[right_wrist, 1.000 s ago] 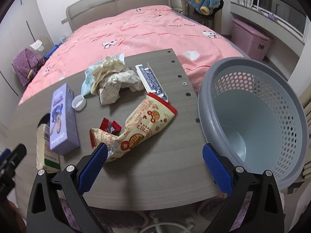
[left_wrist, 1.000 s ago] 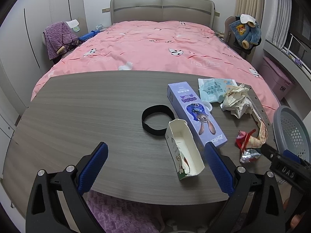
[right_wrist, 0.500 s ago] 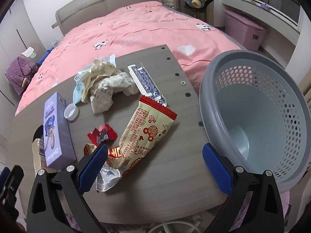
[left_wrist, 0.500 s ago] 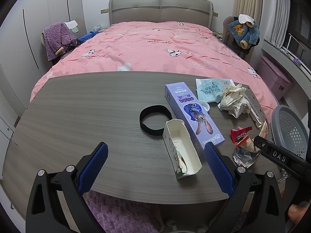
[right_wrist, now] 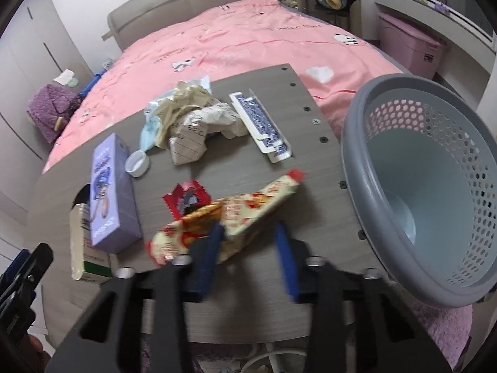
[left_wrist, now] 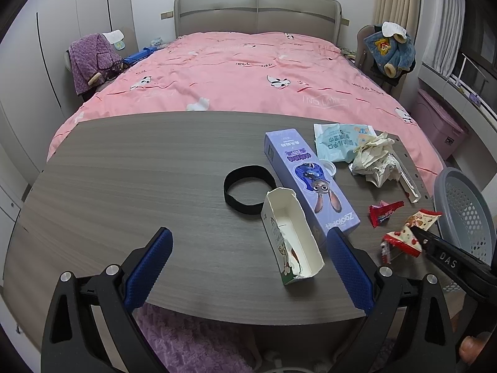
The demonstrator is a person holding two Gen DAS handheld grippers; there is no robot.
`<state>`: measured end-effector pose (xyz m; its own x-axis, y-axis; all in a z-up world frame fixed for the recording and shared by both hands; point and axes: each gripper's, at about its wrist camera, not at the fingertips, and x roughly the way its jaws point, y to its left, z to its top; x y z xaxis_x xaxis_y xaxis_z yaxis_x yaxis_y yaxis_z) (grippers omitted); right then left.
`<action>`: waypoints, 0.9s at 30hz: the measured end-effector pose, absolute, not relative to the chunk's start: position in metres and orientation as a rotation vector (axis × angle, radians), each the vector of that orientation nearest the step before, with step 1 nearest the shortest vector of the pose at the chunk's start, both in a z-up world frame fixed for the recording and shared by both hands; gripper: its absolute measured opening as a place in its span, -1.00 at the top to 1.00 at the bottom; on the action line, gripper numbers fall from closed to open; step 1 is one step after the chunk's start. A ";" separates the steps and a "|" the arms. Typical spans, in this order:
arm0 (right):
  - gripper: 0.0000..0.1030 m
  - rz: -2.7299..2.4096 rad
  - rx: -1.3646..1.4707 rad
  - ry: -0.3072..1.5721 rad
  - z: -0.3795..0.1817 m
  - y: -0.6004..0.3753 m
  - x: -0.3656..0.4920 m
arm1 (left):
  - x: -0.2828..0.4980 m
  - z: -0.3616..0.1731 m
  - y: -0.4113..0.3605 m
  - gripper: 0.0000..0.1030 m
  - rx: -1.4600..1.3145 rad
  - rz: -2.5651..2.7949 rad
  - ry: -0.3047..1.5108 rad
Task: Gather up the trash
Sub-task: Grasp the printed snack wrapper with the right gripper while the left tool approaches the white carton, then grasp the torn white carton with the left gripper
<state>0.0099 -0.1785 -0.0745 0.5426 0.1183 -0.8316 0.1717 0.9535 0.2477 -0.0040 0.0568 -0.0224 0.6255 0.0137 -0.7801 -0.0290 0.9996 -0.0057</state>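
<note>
Far left in the left wrist view, the left gripper hangs over the near edge of the table, its blue pads spread wide with nothing between them; the torn white carton lies just ahead of its right pad, and the purple box beside that.

Moving right, the snack wrapper sits in the lower middle of the right wrist view, its long axis running from lower left up to the red end at upper right, pointing toward the grey basket. The right gripper has just been closing and its pads are drawn in on the wrapper's near portion, the film bunched between them. In the left wrist view the same grip shows at the lower right, the black jaw tip pinching the crumpled wrapper. The small red wrapper lies on the table just past it, untouched.

The basket fills the right side of the right wrist view, mouth tilted toward the table, close beside the wrapper's red end. I'd judge the right hand the nearer by far, and the coming move a short carry rightward over the rim.

Compared with a second ago, the right jaws stood wide apart around the flat wrapper; now they are narrowed and the wrapper is creased. The left gripper looks unchanged.
</note>
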 end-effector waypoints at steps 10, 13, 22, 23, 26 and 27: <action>0.72 0.008 0.301 0.941 -0.062 -0.182 -0.007 | -0.007 -0.030 0.057 -0.84 -0.021 0.021 0.917; 0.72 0.008 0.289 0.929 -0.057 -0.185 -0.014 | -0.008 -0.032 0.054 -0.84 -0.025 0.014 0.927; 0.72 0.005 0.304 0.920 -0.053 -0.197 -0.028 | -0.001 -0.053 0.043 -0.84 -0.062 -0.016 0.980; 0.72 0.003 0.305 0.921 -0.054 -0.198 -0.028 | 0.000 -0.056 0.042 -0.84 -0.057 -0.009 0.980; 0.72 0.000 0.312 0.924 -0.054 -0.201 -0.030 | 0.004 -0.063 0.041 -0.84 -0.039 0.014 0.987; 0.72 0.000 0.313 0.926 -0.054 -0.200 -0.029 | 0.006 -0.065 0.043 -0.84 -0.033 0.022 0.995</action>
<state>-0.0295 -0.2004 -0.0540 0.6044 0.1338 -0.7853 0.1338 0.9548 0.2656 0.0057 0.0430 -0.0653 0.5446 0.0036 -0.8387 -0.0335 0.9993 -0.0175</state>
